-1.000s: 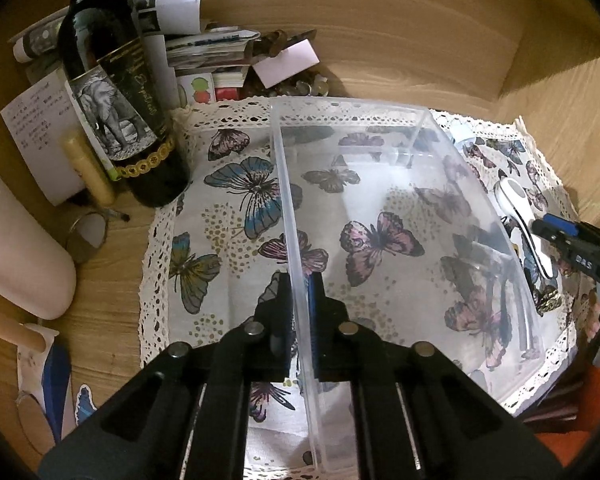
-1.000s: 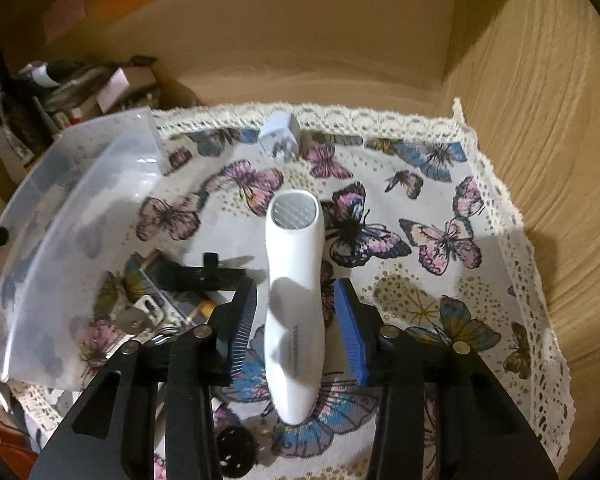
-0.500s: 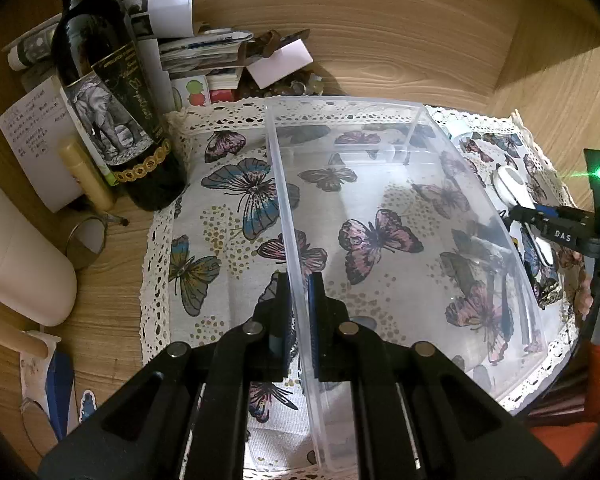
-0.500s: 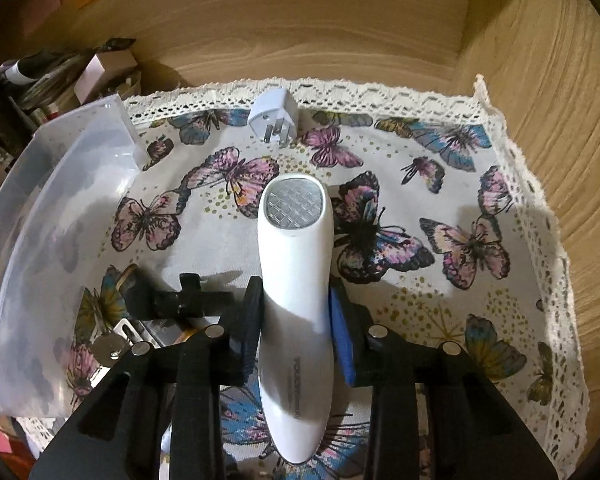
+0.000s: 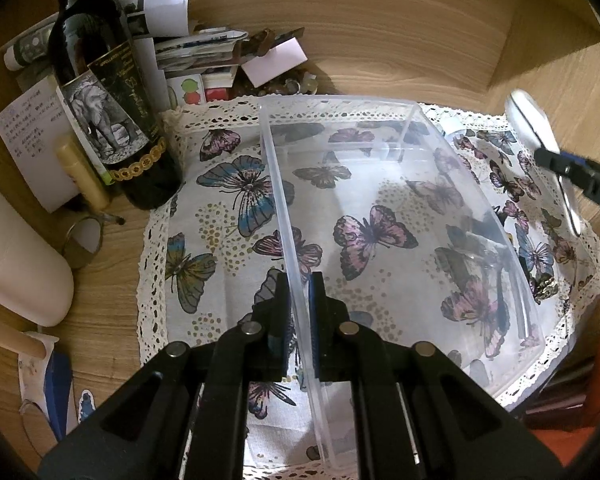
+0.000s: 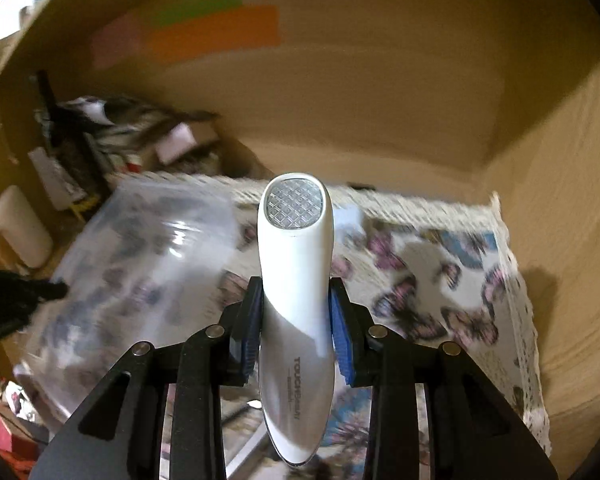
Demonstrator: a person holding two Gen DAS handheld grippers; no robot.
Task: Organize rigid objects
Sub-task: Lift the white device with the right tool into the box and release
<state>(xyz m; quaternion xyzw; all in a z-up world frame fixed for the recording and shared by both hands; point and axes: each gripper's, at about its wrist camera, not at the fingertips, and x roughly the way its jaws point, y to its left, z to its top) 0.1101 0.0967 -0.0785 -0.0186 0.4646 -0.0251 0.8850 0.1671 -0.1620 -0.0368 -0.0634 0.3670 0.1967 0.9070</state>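
Right wrist view shows your right gripper (image 6: 296,332) clamped on the white device (image 6: 296,280), now lifted off the butterfly cloth (image 6: 440,280) where it lay a second ago. Your left gripper (image 5: 299,312) still pinches the clear bin's (image 5: 400,208) near wall.

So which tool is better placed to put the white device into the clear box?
The right tool: it already grips the white device, lifted beside the clear box. The left tool is busy clamping the box wall.
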